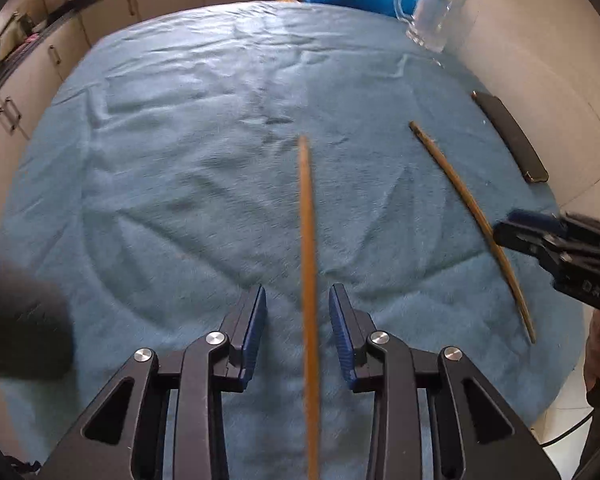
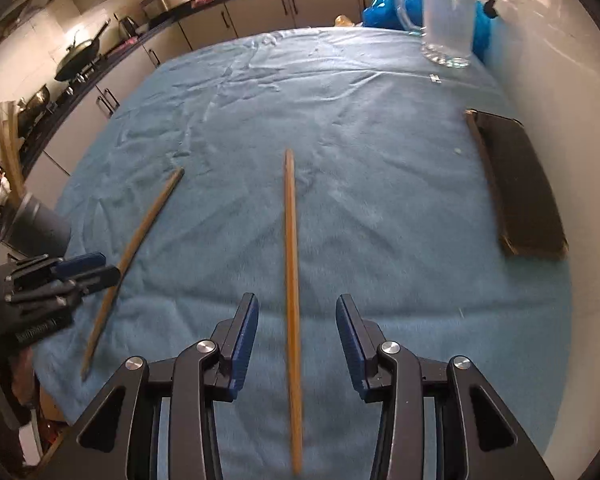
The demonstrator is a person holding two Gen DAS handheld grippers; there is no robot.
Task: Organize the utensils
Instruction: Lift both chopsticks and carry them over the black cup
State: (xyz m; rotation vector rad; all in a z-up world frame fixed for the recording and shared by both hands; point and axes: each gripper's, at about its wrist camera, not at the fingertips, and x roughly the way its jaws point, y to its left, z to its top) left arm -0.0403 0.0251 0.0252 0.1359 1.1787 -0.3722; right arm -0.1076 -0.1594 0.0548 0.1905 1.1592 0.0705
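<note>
Two wooden chopsticks lie apart on the blue cloth (image 1: 160, 128): the left chopstick (image 1: 309, 280) runs between the parted pads of the left gripper (image 1: 298, 334), the right chopstick (image 2: 292, 300) between those of the right gripper (image 2: 297, 344); neither is clamped. A glass mug (image 2: 448, 16) stands at the far corner. Closing off-centre could roll a thin stick aside on the soft nap.

Soft daylight, fisheye-warped edges, slight motion blur.
</note>
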